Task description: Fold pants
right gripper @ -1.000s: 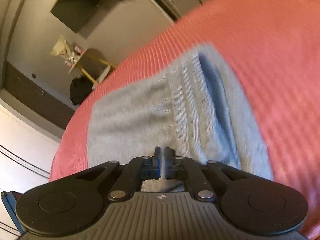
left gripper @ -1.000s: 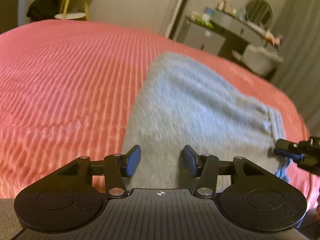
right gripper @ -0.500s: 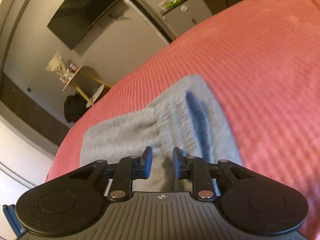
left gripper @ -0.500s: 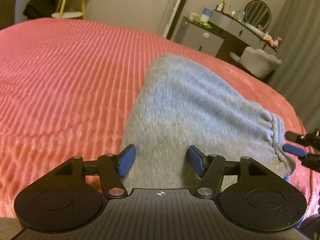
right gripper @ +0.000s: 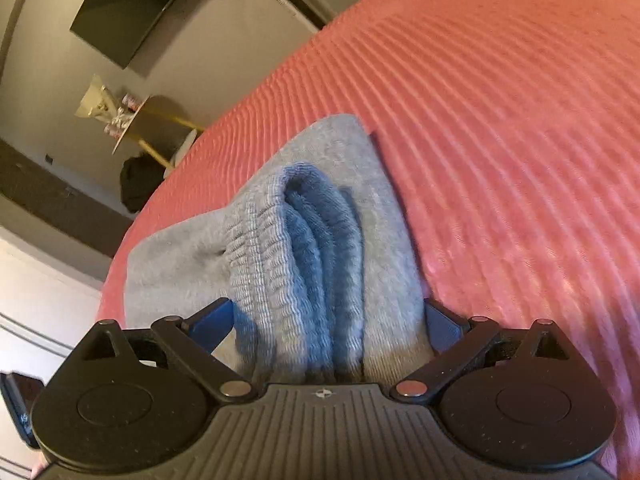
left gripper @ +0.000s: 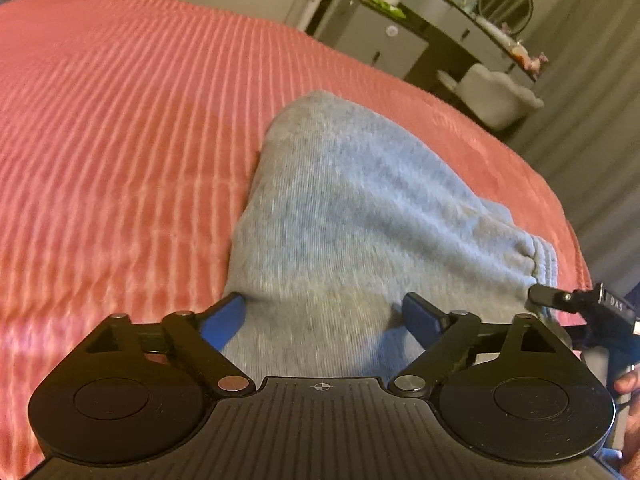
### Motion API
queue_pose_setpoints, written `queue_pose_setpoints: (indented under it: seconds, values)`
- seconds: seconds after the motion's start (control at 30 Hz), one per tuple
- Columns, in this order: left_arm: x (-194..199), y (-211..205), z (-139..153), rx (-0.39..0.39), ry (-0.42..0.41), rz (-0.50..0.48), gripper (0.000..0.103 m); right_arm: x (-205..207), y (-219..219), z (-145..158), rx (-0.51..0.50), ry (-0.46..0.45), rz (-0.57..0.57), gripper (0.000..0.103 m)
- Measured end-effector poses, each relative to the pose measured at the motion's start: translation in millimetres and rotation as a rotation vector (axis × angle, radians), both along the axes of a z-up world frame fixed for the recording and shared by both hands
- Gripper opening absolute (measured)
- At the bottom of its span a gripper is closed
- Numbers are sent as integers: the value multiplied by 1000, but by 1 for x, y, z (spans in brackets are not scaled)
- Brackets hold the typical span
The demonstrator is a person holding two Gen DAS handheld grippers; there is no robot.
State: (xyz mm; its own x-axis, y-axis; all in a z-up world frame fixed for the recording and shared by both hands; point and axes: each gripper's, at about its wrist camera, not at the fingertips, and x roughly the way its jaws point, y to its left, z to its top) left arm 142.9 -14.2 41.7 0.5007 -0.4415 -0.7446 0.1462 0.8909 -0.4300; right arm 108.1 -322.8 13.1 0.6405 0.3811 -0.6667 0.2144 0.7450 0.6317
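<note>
We see bare red bedspread (left gripper: 120, 128) across the frame's left, free to pass. Folded grey pants (left gripper: 360, 216) fill centre; the right gripper (left gripper: 568, 300) crowds the right edge.

Your left gripper (left gripper: 323, 316) is matte black: two round discs beside a ribbed plate with a small crosshair mark, silver pivot screws on angled links, and blue pads on the fingers (left gripper: 224, 318). Your right gripper (right gripper: 326, 322) is built the same, its ribbed plate greyer, lightly speckled with dust.
</note>
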Motion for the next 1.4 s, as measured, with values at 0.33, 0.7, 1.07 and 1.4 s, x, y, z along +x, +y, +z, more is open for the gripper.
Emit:
queue_pose_setpoints:
  seconds: [0.33, 0.7, 1.07, 1.4]
  values:
    - [24, 2, -13, -84, 31, -41, 58, 18, 15, 4, -77, -25, 78, 76]
    - [32, -19, -16, -12, 18, -73, 61, 40, 28, 5, -87, 42, 76, 88]
    - [25, -9, 45, -97, -141, -21, 31, 41, 64, 79, -217, -175, 67, 53]
    - [9, -4, 60, 170, -204, 136, 71, 41, 32, 95, -237, -129, -148, 82]
